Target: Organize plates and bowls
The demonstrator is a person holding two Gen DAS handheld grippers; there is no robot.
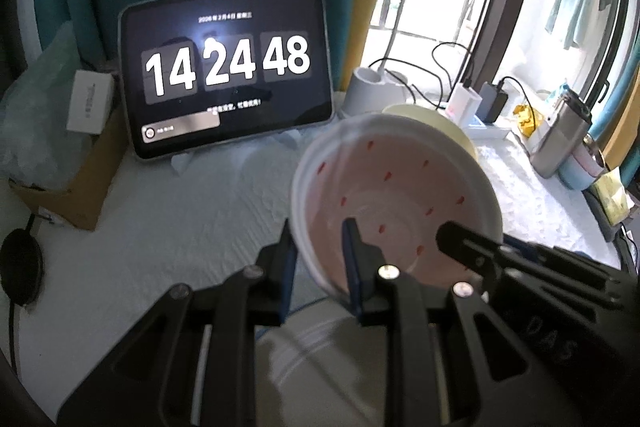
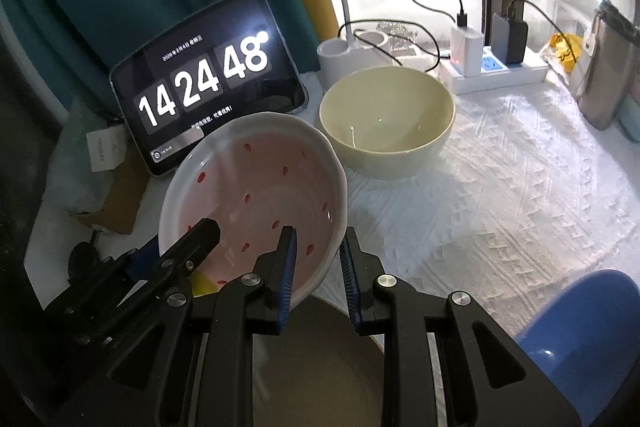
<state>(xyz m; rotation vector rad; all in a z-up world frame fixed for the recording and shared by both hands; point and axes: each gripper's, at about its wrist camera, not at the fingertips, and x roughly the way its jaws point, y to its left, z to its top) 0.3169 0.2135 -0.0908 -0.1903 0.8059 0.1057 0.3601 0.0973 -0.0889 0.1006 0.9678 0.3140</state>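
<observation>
A pink bowl (image 1: 400,187) with red spots and a white rim hangs tilted above the table, held by both grippers on opposite sides of its near rim. My left gripper (image 1: 320,259) is shut on the rim, one finger inside the bowl and one outside. My right gripper (image 2: 318,263) is shut on the pink bowl (image 2: 260,195) the same way. Each gripper also shows in the other's view: the right gripper (image 1: 480,243) and the left gripper (image 2: 176,247). A cream bowl (image 2: 386,123) stands upright behind on the cloth. Below the grippers lies a plate (image 2: 312,347).
A tablet (image 2: 204,83) showing a clock leans at the back left, beside a cardboard box (image 1: 80,187). A lamp base (image 2: 348,55), a power strip (image 2: 500,71) with chargers and a steel flask (image 2: 604,67) line the window side. A blue dish (image 2: 580,327) sits front right.
</observation>
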